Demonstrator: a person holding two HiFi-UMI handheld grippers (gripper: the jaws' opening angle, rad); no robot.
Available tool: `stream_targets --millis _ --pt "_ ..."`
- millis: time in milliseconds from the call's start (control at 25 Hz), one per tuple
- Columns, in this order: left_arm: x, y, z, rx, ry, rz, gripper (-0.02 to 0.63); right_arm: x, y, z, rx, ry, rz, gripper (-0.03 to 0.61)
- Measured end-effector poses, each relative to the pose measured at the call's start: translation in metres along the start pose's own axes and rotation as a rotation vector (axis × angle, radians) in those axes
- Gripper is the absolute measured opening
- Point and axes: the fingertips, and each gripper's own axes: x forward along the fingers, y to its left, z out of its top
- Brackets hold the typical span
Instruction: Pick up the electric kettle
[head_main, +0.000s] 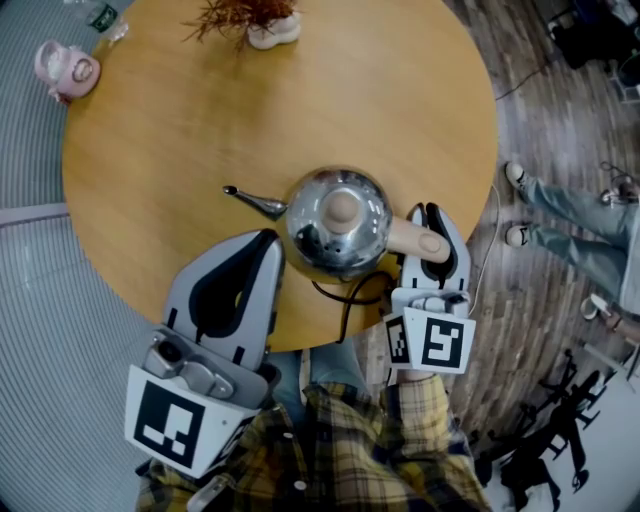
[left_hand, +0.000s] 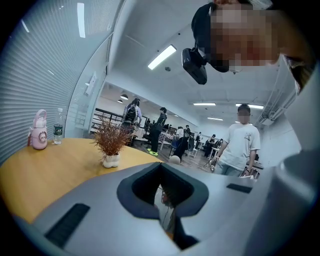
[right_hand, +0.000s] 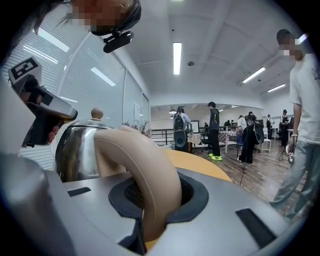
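With the right tool (right_hand: 152, 202) clamped on the beige handle (right_hand: 142, 160) of the kettle (head_main: 338, 222), lift level off the near edge of the surface (head_main: 150, 130). Hold the left tool (head_main: 268, 240), closed and empty, just beside the steel body. Mind the cord (head_main: 350, 295) beneath, spout (head_main: 255, 200) beyond.

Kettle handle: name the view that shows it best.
Right gripper view: the handle sits close up, clamped in the right gripper. The head view shows it from above, partly hidden by that gripper. The left gripper view misses it.
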Motion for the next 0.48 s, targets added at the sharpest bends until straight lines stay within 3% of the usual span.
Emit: stream_targets --millis 480 --pt "-0.005 0.001 0.018 -0.009 -0.029 0.031 0.002 0.004 0.001 0.031 -0.009 -0.033 0.028 0.071"
